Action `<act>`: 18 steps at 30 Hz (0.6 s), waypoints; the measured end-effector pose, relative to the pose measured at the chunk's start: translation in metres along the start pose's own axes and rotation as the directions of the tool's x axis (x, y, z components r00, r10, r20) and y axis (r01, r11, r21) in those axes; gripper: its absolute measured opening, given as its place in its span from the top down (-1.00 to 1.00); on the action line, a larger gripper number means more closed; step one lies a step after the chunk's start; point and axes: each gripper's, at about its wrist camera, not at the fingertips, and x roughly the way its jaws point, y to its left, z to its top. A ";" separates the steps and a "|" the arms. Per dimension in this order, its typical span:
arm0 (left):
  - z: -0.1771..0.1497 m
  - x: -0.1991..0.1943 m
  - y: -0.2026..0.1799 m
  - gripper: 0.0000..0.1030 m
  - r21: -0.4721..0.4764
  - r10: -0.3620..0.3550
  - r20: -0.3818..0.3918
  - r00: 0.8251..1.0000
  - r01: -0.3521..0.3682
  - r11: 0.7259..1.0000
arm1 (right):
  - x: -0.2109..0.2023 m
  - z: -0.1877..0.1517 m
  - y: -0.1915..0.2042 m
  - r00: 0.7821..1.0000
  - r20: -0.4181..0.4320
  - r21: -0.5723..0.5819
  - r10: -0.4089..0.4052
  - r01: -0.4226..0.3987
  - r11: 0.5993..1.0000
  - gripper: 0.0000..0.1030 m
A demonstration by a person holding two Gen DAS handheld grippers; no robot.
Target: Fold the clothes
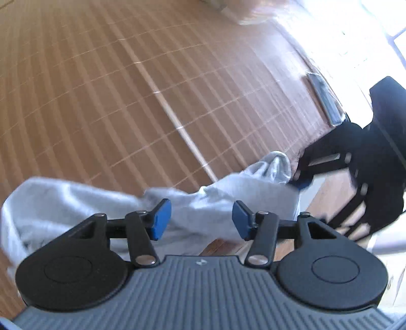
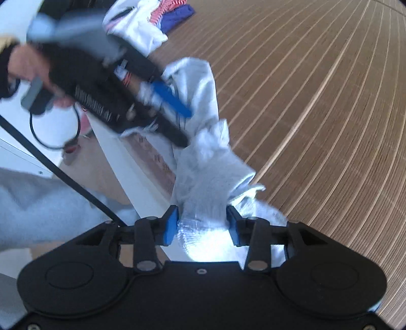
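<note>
A light grey garment point(image 1: 223, 193) lies bunched on the bamboo mat. In the left wrist view my left gripper point(image 1: 201, 219) is open just above the cloth, with nothing between its blue pads. The right gripper point(image 1: 302, 182) is at the right, at the cloth's far end. In the right wrist view my right gripper point(image 2: 201, 226) is shut on a thick bunch of the grey garment point(image 2: 208, 177), which rises ahead of it. The left gripper point(image 2: 175, 101) is blurred at the upper left, close to the same cloth.
The slatted bamboo mat point(image 1: 127, 88) covers the surface. A pile of white, red-striped and blue clothes point(image 2: 149, 22) lies at the far left of the right wrist view. A white edge point(image 2: 142, 177) runs beside the mat. A dark flat object point(image 1: 324, 96) lies at the mat's right edge.
</note>
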 end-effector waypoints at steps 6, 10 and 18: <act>0.021 0.032 -0.033 -0.16 0.347 0.020 -0.122 0.992 0.024 0.938 | 0.000 -0.026 0.010 0.999 0.025 0.036 -0.032 0.031 0.999 0.13; 0.023 0.048 -0.048 -0.16 0.466 0.032 -0.158 0.987 0.046 0.883 | -0.002 -0.044 0.015 0.998 0.044 0.061 -0.053 0.051 0.997 0.11; 0.015 0.073 -0.073 0.77 0.522 0.261 -0.102 0.960 -0.172 0.836 | -0.032 -0.081 -0.007 0.989 0.116 0.229 -0.086 0.058 0.972 -0.07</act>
